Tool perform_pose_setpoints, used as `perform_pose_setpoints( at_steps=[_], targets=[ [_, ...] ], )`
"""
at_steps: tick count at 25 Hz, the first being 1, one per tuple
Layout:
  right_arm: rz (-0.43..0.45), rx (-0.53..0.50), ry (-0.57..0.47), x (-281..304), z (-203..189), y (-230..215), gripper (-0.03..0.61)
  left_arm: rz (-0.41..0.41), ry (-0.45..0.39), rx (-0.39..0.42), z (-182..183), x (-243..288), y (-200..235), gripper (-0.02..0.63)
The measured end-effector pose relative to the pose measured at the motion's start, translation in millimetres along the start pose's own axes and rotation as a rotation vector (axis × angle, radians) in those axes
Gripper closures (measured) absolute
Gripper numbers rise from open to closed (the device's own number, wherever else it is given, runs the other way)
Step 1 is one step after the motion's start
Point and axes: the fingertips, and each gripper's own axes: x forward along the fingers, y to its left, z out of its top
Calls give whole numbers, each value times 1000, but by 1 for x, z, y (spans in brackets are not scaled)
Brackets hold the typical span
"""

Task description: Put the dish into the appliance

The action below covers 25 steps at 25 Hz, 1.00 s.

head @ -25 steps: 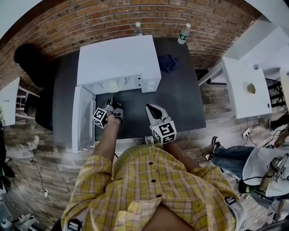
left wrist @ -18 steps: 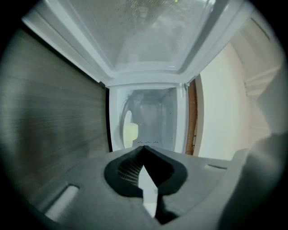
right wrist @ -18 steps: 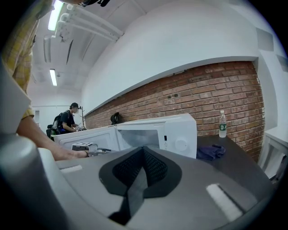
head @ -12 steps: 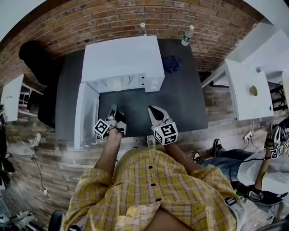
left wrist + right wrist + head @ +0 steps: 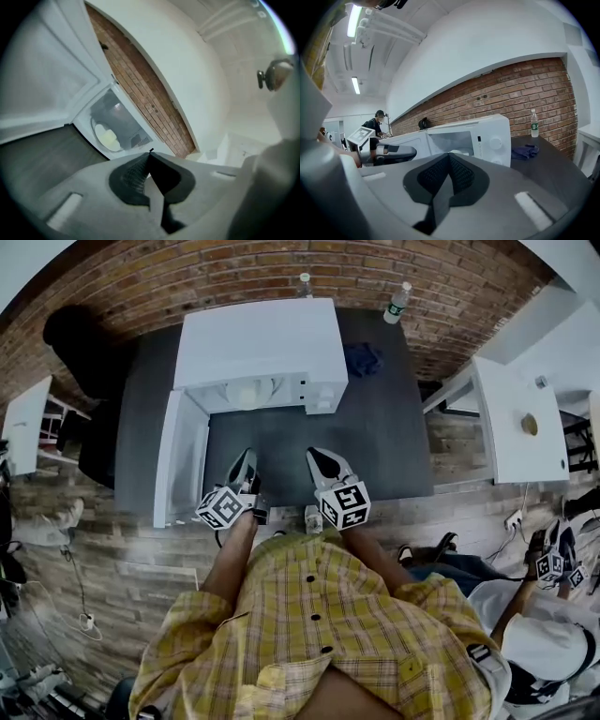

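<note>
The white microwave (image 5: 258, 343) stands at the back of the dark table (image 5: 375, 446), its door (image 5: 178, 460) swung open to the left. A pale yellow dish (image 5: 248, 392) sits inside the cavity, and shows on the turntable in the left gripper view as the dish (image 5: 107, 137). My left gripper (image 5: 246, 459) hovers over the table in front of the opening, shut with nothing in it; its pads meet at the left gripper (image 5: 150, 153). My right gripper (image 5: 319, 457) hangs beside it, also shut and empty, pointing at the microwave (image 5: 473, 136).
Two water bottles (image 5: 401, 301) (image 5: 305, 279) stand by the brick wall. A blue cloth (image 5: 363, 359) lies right of the microwave. A white side table (image 5: 520, 423) is further right. A person (image 5: 534, 634) sits on the floor at the lower right.
My left gripper has drawn back from the microwave opening toward the table's front edge, and its jaws have come together. The right gripper has barely moved.
</note>
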Motion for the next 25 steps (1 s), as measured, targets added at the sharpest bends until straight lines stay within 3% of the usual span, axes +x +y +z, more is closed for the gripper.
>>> perform_pose_setpoints(
  at_steps=[9,19,25],
  targets=[
    [23,14,-20,-8,-3,9,577,71,54,415,-5,-11,-31,615],
    [36,8,-37,-14,-3,17,577,128,66,659,-17,-28,-43,615],
    [41,3,-44,-15,0,19,578,130,57,725,-16,-30,-51,615]
  ],
)
